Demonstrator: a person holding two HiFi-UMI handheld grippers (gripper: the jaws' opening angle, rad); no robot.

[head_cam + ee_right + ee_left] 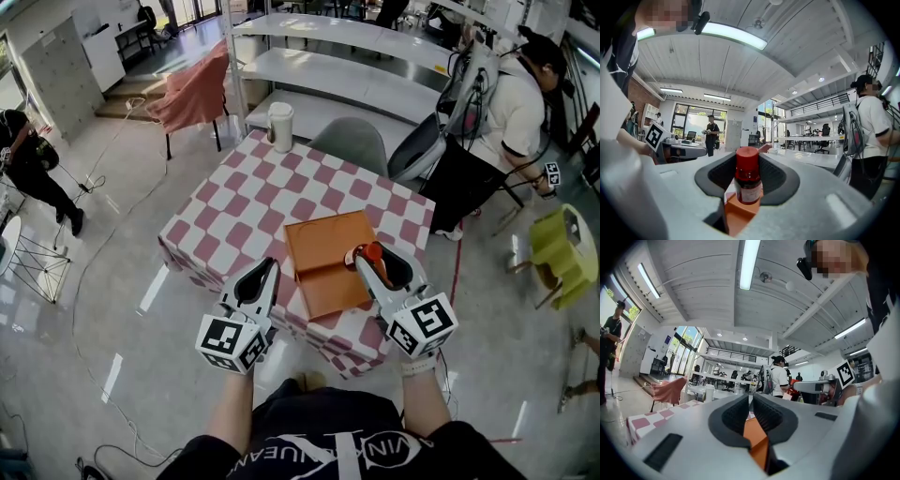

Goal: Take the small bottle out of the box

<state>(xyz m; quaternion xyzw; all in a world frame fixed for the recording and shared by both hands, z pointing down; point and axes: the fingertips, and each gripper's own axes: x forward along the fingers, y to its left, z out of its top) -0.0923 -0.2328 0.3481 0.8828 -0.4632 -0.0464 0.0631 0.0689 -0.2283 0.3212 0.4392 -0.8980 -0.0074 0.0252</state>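
Just above the box, right tongs grip small bottle; left tongs closed.

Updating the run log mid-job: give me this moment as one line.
right gripper: jaws shut on bottle | bottle: at box right edge | left gripper: jaws shut, empty | box: on table

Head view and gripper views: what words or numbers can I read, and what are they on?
"UEAN" and "VIN": bits of white lettering on the person's black shirt, cut off at the picture's edge.
Label on the small bottle: too blurred to read.
Markers on the left gripper and right gripper: black-and-white squares, no words.
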